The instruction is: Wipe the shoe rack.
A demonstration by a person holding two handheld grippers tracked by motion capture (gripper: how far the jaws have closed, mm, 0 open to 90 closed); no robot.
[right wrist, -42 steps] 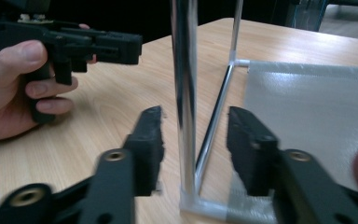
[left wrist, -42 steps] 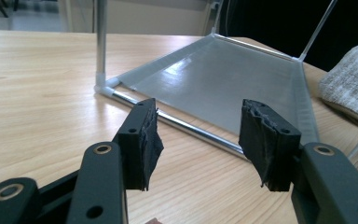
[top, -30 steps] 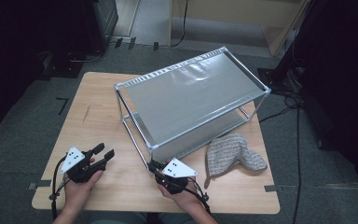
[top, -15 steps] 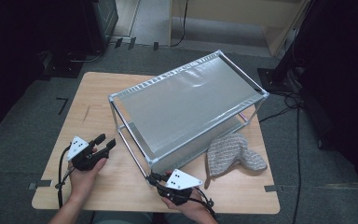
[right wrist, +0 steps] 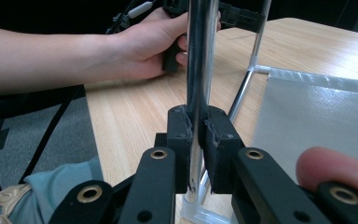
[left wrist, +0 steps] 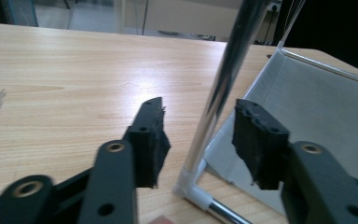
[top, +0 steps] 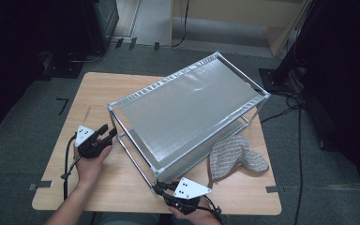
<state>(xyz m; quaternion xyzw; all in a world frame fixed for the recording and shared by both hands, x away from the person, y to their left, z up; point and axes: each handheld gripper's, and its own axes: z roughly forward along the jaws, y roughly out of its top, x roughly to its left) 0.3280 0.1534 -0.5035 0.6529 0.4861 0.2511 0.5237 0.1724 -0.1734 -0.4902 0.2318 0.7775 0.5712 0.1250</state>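
Right gripper view gives the grip: right gripper (right wrist: 196,135) jaws clamped on a vertical chrome corner post (right wrist: 200,56) of the silver metal-frame rack with grey fabric shelves (top: 187,108); left gripper view has the left gripper (left wrist: 200,140) jaws partly apart, just been closing, straddling another chrome post (left wrist: 223,79), pads not touching it; high view places the rack mid-table on the light wooden table (top: 98,89), both hands low at its near corners, forearms entering from below; a grey knitted cloth (top: 236,157) lies just beside the rack's right end.
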